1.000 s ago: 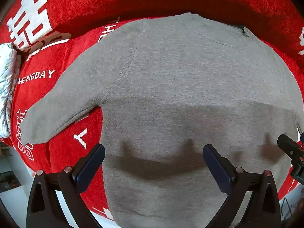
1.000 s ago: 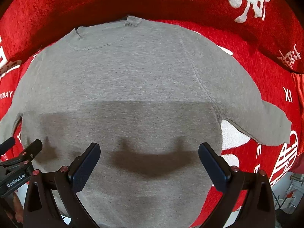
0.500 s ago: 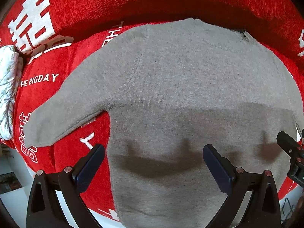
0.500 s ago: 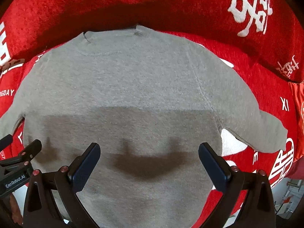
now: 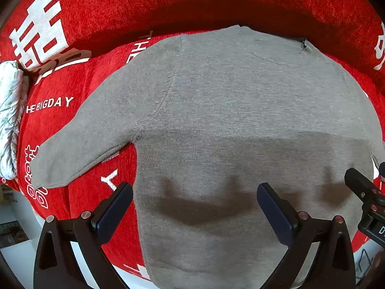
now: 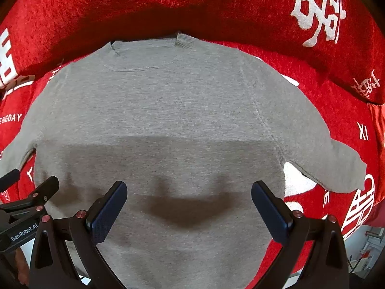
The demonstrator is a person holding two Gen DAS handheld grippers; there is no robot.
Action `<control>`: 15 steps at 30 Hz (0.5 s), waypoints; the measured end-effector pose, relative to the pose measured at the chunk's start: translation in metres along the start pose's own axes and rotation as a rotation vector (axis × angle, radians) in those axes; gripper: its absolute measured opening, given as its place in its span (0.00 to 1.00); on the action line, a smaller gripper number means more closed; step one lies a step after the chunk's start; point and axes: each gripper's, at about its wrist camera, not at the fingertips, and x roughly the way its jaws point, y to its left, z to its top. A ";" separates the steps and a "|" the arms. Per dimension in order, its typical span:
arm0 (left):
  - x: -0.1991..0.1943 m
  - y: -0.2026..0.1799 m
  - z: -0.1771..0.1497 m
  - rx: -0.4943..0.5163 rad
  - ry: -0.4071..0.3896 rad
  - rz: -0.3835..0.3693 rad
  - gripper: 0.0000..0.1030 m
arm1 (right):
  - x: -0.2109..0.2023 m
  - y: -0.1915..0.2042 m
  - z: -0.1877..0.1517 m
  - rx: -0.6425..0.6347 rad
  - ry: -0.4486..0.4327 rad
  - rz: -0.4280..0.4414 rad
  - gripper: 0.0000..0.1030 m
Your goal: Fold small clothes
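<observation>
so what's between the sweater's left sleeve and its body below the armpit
In the left wrist view, only the red printed cover shows in the wedge between the gray sweater's sleeve and body, with a white "Y" printed on it.

**Setting: a home living area, sofa used as work surface**

Ahead of both tongs we record a red sofa cover (image 5: 79,125) with white printed characters and the words "THE BIGDAY", rising into a cushioned backrest (image 6: 216,4) beyond. Far to the left of the left tongs we note a white floral-patterned cloth (image 5: 9,120) at the seat's end. Below the right tongs' right side we list white floor and a wire rack (image 6: 370,243), too small to identify further.
</observation>
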 end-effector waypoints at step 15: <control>0.003 0.011 -0.002 -0.018 0.023 0.016 1.00 | 0.004 0.006 -0.001 -0.020 0.003 -0.008 1.00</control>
